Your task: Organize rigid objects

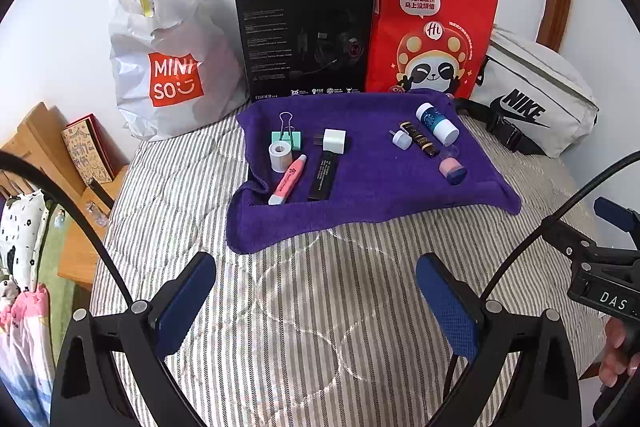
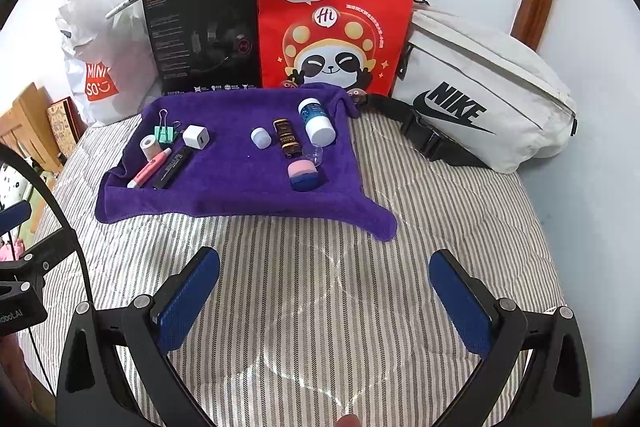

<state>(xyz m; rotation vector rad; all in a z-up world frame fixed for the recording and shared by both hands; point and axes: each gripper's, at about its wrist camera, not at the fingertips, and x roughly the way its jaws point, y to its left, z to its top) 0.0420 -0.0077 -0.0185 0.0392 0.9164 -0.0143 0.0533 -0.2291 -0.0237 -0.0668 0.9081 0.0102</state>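
Currently both grippers hover over the striped bed cover [image 1: 304, 307], short of the purple towel [image 2: 240, 187]. The left gripper [image 1: 316, 301] and right gripper [image 2: 324, 299] each have their blue-padded fingers [image 2: 188, 299] spread wide apart, holding nothing. On the towel's left part lie a mint binder clip [image 1: 286, 137], white tape roll [image 1: 281, 155], pink pen [image 1: 287, 179], white charger cube [image 1: 333, 140] and black stick [image 1: 324, 175]. On its right part lie a white-capped blue bottle [image 2: 316, 122], brown tube [image 2: 287, 139] and pink-blue sponge [image 2: 304, 174].
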